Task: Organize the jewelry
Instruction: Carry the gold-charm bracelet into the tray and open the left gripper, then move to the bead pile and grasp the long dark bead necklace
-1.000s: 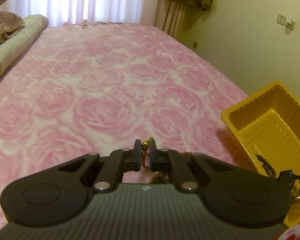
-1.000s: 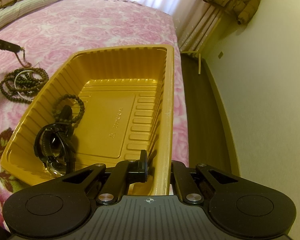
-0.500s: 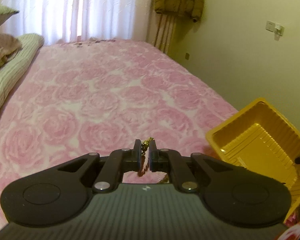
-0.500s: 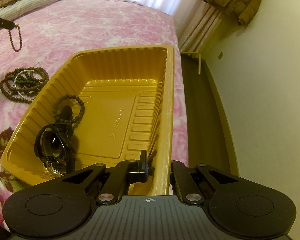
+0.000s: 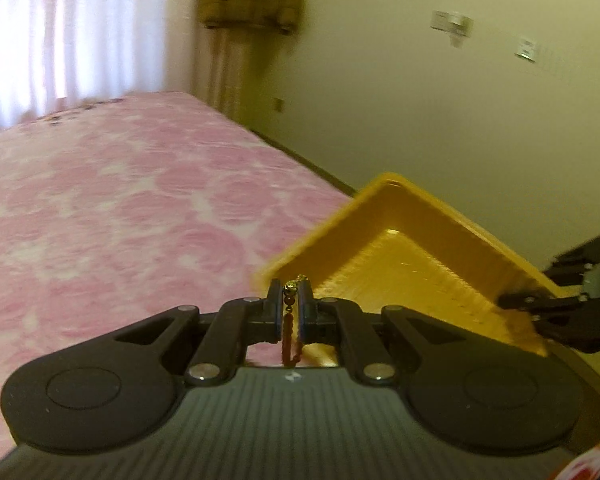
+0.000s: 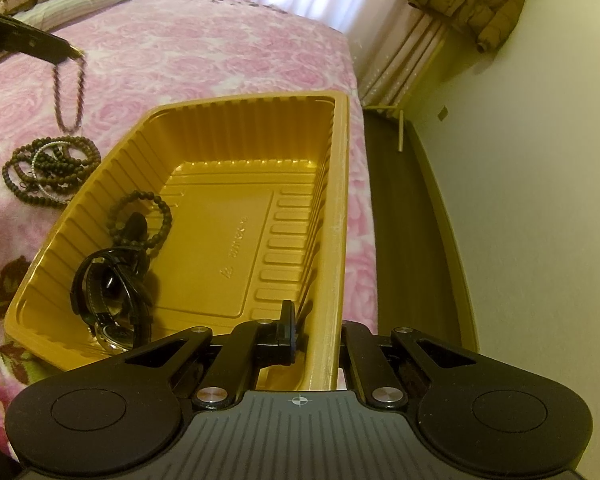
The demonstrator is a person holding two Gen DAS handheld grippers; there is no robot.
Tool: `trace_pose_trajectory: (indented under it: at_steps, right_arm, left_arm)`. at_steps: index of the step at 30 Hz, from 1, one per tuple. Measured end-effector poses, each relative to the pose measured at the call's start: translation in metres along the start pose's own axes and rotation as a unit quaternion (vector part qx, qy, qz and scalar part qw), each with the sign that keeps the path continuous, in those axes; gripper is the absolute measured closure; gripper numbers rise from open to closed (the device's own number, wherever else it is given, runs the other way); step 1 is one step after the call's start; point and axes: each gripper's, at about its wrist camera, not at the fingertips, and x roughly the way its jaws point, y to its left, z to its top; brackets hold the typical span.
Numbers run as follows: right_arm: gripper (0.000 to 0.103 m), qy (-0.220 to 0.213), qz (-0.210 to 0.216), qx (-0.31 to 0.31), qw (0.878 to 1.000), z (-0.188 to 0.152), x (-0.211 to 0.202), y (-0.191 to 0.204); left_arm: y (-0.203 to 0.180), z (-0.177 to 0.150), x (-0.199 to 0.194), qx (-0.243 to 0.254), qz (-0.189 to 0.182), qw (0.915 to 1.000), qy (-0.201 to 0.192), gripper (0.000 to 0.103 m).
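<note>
two grippers: left [image 5: 291, 307] pinches reddish beaded bracelet [image 6: 69, 96], right [image 6: 315, 334] clamps ribbed plastic tray [image 6: 338, 208].

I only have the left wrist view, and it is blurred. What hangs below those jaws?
Observer: A reddish-brown bead bracelet dangles as a loop from the left gripper, clear of the pink bedspread.
Operator: What is already in the yellow tray?
Observer: A dark bead bracelet and a black wristwatch, at the near left end of the yellow tray.
Operator: Anything left on the bed?
Observer: A pile of dark bead strands beside the tray.
Operator: And the right gripper?
Observer: The right gripper is clamped on the tray's rim.
</note>
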Motion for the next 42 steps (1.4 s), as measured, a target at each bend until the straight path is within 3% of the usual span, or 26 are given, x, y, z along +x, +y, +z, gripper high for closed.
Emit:
trace_pose_trajectory:
  at_steps: [4,10,17,20,23,30,38,42]
  right_arm:
    - [0.098,0.0,0.0,0.0,1.0,0.0,0.0,0.001]
    - [0.098,0.001,0.002,0.004,1.0,-0.001,0.001,0.001]
    - [0.098,0.0,0.004,0.007,1.0,-0.002,0.002,0.0]
    - [0.098,0.001,0.005,0.008,1.0,-0.002,0.002,-0.001]
    - [0.098,0.002,0.007,0.01,1.0,-0.001,0.003,-0.002]
    - [0.098,0.002,0.009,0.007,1.0,-0.003,0.004,-0.004]
    - [0.098,0.002,0.011,0.009,1.0,-0.005,0.006,-0.005]
    - [0.098,0.003,0.01,0.012,1.0,-0.007,0.006,-0.004]
  left_arm:
    - [-0.027,0.0,0.019,0.012,-0.03,0.9994,0.014,0.097]
    - [-0.05,-0.002,0.043,0.021,-0.048,0.9981,0.033,0.097]
    - [-0.06,0.002,0.064,0.016,-0.059,0.9969,0.05,0.097]
    - [-0.057,0.007,0.062,0.011,-0.059,0.9974,0.04,0.096]
    - [-0.044,0.008,0.053,0.004,-0.043,0.9986,0.03,0.086]
    - [0.018,-0.014,0.015,-0.044,0.029,0.9985,0.016,0.084]
    - [0.091,-0.069,-0.024,-0.101,0.143,0.984,0.033,0.084]
    - [0.106,-0.096,-0.033,-0.136,0.152,0.9781,0.04,0.084]
